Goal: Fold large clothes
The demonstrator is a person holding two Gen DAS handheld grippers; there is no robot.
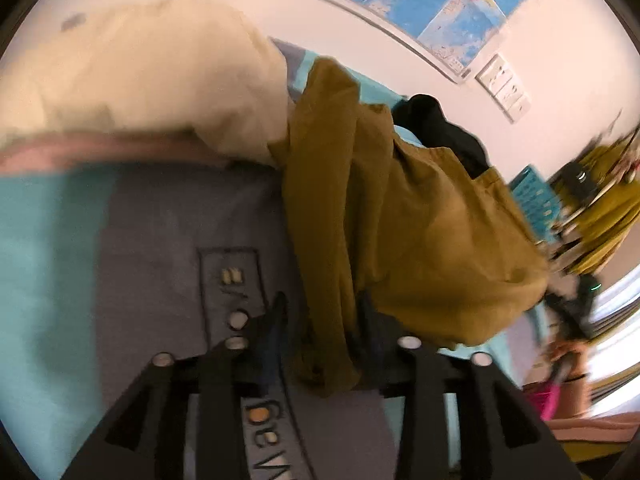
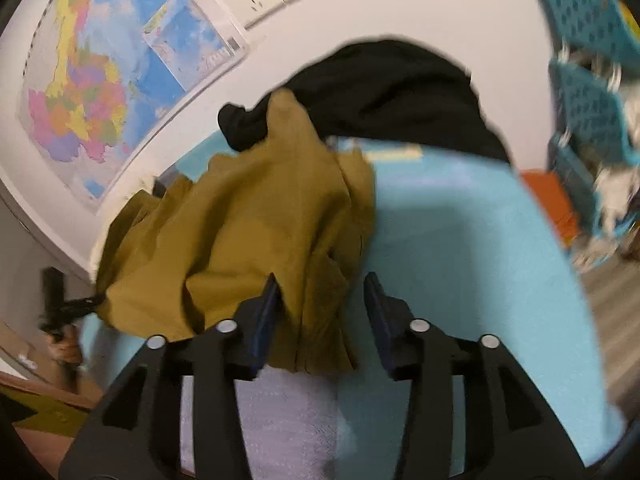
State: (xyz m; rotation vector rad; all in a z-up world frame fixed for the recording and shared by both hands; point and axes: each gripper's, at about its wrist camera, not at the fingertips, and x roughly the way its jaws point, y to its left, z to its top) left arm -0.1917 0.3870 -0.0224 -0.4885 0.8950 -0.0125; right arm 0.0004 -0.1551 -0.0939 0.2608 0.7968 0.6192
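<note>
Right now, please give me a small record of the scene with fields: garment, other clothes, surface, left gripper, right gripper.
garment: mustard-brown garment, crumpled, not folded
other clothes: black garment behind it, by the wall; cream fabric to its left in the left wrist view
surface: blue and grey cover
left gripper: garment's edge between its fingers; grip unclear
right gripper: jaws apart, garment's edge between them, right pad clear of it

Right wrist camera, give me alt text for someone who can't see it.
A crumpled mustard garment lies on a light blue cover, its near edge between the open right gripper. A black garment is heaped behind it, below a wall map.
</note>
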